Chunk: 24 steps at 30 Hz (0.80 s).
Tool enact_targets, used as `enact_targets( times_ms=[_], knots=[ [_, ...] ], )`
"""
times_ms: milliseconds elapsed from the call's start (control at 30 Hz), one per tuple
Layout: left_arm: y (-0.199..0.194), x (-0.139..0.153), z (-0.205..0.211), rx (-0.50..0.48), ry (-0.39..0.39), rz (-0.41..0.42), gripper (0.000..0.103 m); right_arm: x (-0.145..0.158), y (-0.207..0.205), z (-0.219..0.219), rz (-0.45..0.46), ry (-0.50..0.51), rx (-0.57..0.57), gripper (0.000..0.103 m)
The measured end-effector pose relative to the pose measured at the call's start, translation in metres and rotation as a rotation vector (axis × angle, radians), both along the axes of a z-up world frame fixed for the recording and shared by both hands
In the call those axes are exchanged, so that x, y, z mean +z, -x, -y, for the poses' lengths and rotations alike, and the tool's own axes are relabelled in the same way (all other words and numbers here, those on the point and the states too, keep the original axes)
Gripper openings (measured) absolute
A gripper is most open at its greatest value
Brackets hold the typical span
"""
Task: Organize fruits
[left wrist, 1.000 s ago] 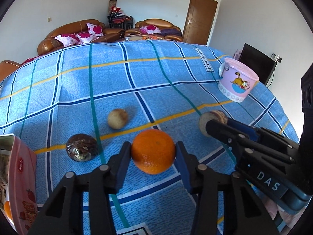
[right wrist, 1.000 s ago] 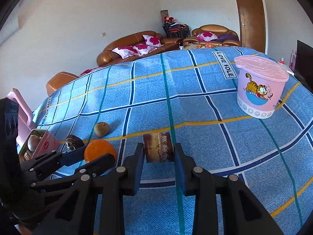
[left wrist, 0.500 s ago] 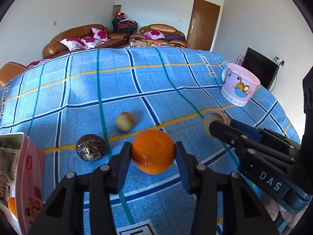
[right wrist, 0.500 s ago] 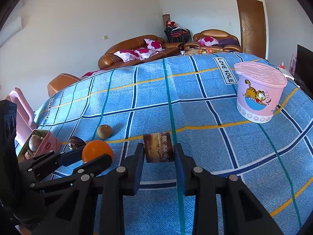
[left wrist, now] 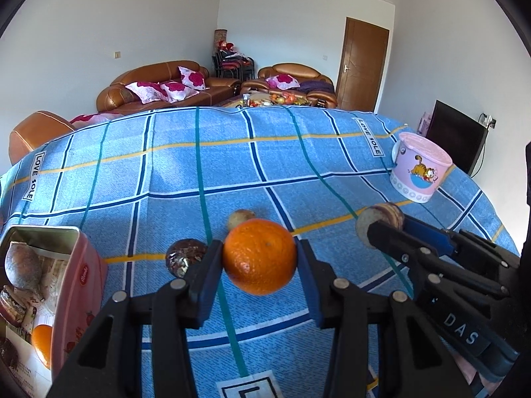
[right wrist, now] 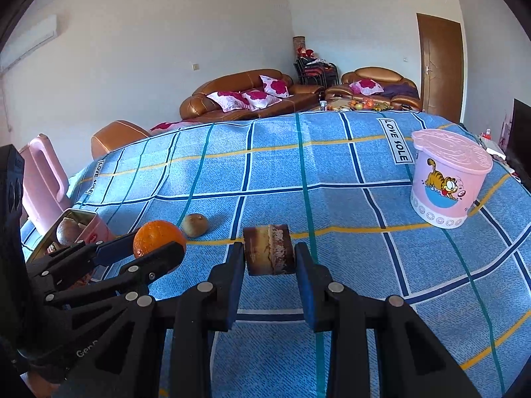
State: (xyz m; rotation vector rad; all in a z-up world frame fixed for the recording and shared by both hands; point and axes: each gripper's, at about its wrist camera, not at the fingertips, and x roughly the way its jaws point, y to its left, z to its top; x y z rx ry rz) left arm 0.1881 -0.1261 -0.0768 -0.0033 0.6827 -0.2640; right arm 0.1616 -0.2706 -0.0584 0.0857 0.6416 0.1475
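My left gripper (left wrist: 259, 262) is shut on an orange (left wrist: 259, 260) and holds it above the blue checked tablecloth (left wrist: 232, 165). My right gripper (right wrist: 269, 255) is shut on a brown layered cake piece (right wrist: 268, 249), also held off the cloth. In the right wrist view the left gripper (right wrist: 159, 248) with the orange (right wrist: 156, 237) is at the left. A kiwi (left wrist: 241, 219) and a dark foil-wrapped ball (left wrist: 186, 257) lie on the cloth beyond the left gripper. The kiwi also shows in the right wrist view (right wrist: 195, 225).
An open pink tin (left wrist: 71, 285) at the left holds several items, among them a second orange (left wrist: 43, 341). A pink lidded bucket with a cat picture (right wrist: 448, 179) stands at the right. Sofas (left wrist: 166, 88) and a door (left wrist: 363, 63) lie beyond the table.
Both grippers have risen and tilted up with their loads, so more of the room shows. The pink tin has come further into the left wrist view.
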Motion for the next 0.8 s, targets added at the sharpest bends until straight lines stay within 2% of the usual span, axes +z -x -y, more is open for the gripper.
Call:
enact_targets(
  times_ms=[233, 800],
  knots=[
    [0.006, 0.004, 0.001, 0.022, -0.019, 0.043, 0.046, 0.003, 0.005, -0.001, 0.033, 0.005, 0.007, 0.032],
    [0.012, 0.01, -0.007, 0.063, 0.003, 0.085, 0.046, 0.011, 0.021, -0.003, 0.121, 0.013, 0.013, 0.032]
  ],
)
